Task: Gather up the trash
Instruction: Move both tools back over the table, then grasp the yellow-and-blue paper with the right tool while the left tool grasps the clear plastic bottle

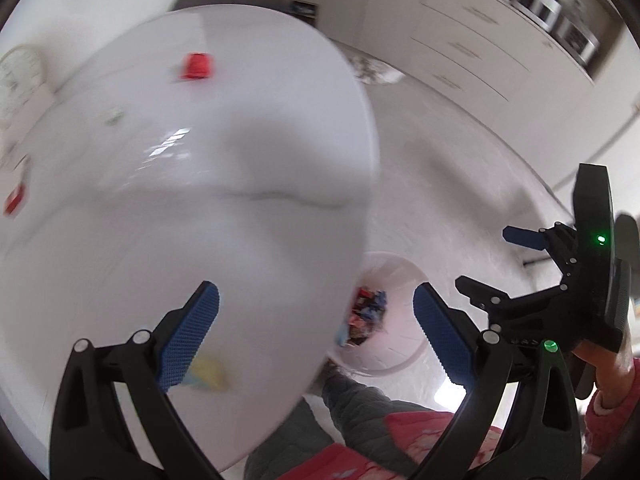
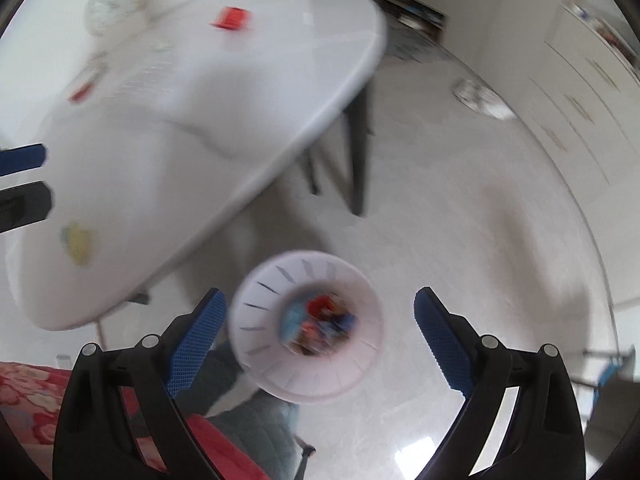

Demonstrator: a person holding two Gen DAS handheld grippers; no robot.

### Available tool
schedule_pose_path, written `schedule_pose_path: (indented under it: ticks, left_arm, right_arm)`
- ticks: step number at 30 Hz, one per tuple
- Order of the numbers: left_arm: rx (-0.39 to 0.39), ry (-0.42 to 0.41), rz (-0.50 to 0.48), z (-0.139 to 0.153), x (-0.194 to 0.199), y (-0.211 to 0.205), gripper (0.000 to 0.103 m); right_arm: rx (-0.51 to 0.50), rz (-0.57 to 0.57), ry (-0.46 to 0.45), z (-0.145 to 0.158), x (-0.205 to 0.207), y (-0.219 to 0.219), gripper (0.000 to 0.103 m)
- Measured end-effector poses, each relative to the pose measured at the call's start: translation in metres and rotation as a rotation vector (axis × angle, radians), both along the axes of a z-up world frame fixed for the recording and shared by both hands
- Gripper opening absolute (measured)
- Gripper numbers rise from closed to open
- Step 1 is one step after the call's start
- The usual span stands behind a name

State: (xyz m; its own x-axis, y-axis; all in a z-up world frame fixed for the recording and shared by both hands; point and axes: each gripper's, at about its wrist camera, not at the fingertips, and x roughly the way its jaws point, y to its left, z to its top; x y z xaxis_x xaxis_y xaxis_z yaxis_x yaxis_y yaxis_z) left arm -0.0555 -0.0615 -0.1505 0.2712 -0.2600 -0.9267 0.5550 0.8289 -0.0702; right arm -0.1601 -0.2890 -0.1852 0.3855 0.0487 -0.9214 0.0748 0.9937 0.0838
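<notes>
The left gripper (image 1: pixel 316 328) is held with its fingers spread wide and nothing gripped; a yellow wrapper (image 1: pixel 208 372) is seen on the white tabletop (image 1: pixel 200 184) just beside the left-hand finger; red scraps (image 1: pixel 197 66) lie far beyond the tips. The right gripper (image 2: pixel 320 332) is likewise spread wide and empty; the white bin (image 2: pixel 308 324), trash inside, is framed between its fingers on the floor (image 2: pixel 460 220).

White oval table (image 1: pixel 240 200), round clock (image 2: pixel 116 2), drawer cabinet (image 1: pixel 480 52), pale floor (image 2: pixel 460 220)
</notes>
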Motion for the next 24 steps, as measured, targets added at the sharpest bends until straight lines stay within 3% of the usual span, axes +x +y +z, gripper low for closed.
schedule_pose_path:
  ticks: [5, 13, 20, 24]
  left_arm:
    - [0.055, -0.05, 0.139, 0.007, 0.005, 0.062, 0.093]
    - [0.063, -0.056, 0.403, 0.012, 0.007, 0.154, 0.093]
    - [0.088, -0.053, 0.535, 0.005, 0.006, 0.208, 0.093]
    - [0.106, -0.073, 0.539, 0.006, 0.004, 0.216, 0.093]
  right_arm:
    - [0.122, 0.236, -0.041, 0.006, 0.028, 0.067, 0.094]
    - [0.156, 0.565, -0.025, -0.007, 0.057, 0.176, 0.094]
    - [0.118, 0.689, 0.006, -0.026, 0.083, 0.239, 0.093]
    - [0.075, 0.72, 0.033, -0.039, 0.088, 0.253, 0.074]
